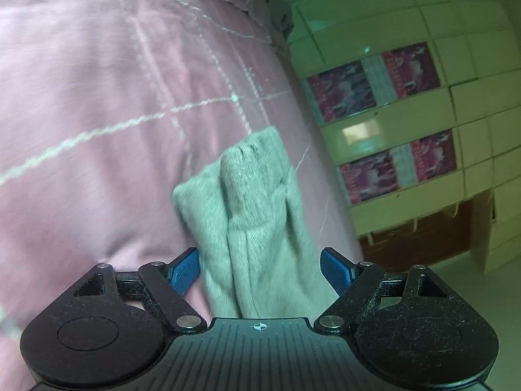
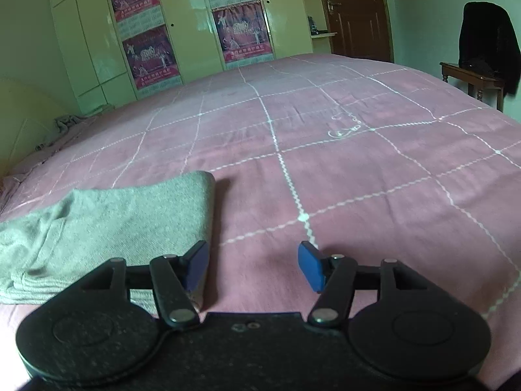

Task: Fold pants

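The grey-green pants lie folded in a thick bundle on the pink checked bedspread, low at the left of the right wrist view. My right gripper is open just to their right; its left finger overlaps the bundle's near edge and only bedspread shows between its pads. In the left wrist view, which is tilted sideways, the pants run up from between the blue pads of my left gripper. That gripper is open, with the cloth between its jaws and a thin gap at each pad.
A pale wardrobe with purple posters stands beyond the bed. A brown door is at the back right. A dark garment hangs over a wooden chair at the right. Crumpled grey cloth lies at the bed's far left corner.
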`<act>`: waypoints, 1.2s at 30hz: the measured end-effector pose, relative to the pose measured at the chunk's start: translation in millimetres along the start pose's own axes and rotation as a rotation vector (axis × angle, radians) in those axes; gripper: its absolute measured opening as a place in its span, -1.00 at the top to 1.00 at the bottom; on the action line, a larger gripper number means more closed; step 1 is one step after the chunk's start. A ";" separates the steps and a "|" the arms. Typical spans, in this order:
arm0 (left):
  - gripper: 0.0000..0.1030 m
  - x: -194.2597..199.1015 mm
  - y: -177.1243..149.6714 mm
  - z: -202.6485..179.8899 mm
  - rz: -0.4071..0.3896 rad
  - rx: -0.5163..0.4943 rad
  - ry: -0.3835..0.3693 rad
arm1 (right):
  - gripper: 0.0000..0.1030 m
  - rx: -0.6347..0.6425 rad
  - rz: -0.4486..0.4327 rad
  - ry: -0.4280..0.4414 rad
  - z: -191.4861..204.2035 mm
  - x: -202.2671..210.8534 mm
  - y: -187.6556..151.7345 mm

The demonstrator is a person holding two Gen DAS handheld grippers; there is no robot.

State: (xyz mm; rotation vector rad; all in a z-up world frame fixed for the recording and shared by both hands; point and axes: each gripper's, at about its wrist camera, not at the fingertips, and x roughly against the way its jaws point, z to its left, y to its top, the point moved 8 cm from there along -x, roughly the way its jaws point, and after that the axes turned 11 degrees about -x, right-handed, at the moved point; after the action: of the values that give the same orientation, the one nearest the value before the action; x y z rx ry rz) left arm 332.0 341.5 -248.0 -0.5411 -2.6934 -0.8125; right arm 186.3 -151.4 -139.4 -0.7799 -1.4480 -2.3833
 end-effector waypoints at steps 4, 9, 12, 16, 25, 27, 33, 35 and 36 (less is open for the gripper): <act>0.47 -18.1 -6.0 8.4 -0.012 0.007 0.013 | -0.17 -0.028 0.004 -0.012 -2.9 -2.4 2.0; 0.46 -4.7 -12.3 22.1 -0.068 -0.050 0.016 | -0.16 -0.045 -0.010 -0.009 -11.3 1.5 19.0; 0.46 -12.2 -3.4 9.3 -0.038 -0.107 0.064 | -0.16 -0.036 -0.034 -0.040 -25.8 0.7 33.8; 0.47 -0.2 8.0 -26.9 -0.055 -0.178 0.033 | -0.16 -0.103 -0.053 -0.063 -48.5 -3.4 47.7; 0.47 4.4 5.2 -206.2 -0.037 -0.623 -0.047 | -0.17 -0.151 -0.079 -0.062 -80.6 -5.6 43.9; 0.47 -7.5 -11.8 -250.2 -0.017 -0.730 -0.067 | -0.17 -0.200 -0.084 -0.042 -88.4 -4.2 45.9; 0.47 -53.7 -92.7 -354.0 0.118 -0.957 -0.148 | -0.26 -0.420 -0.199 -0.061 -133.7 9.2 60.3; 0.47 -71.2 -125.3 -376.5 0.178 -1.011 -0.179 | -0.26 -0.484 -0.205 -0.039 -144.7 9.5 60.5; 0.47 -78.8 -141.9 -384.9 0.207 -1.050 -0.187 | -0.26 -0.507 -0.205 -0.028 -149.0 9.5 60.4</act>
State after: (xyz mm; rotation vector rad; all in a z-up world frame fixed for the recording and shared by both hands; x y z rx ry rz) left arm 400.3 -10.6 -33.9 -1.1079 -2.0853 -2.1644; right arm 159.6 -310.2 -143.4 -0.8018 -0.9725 -2.9618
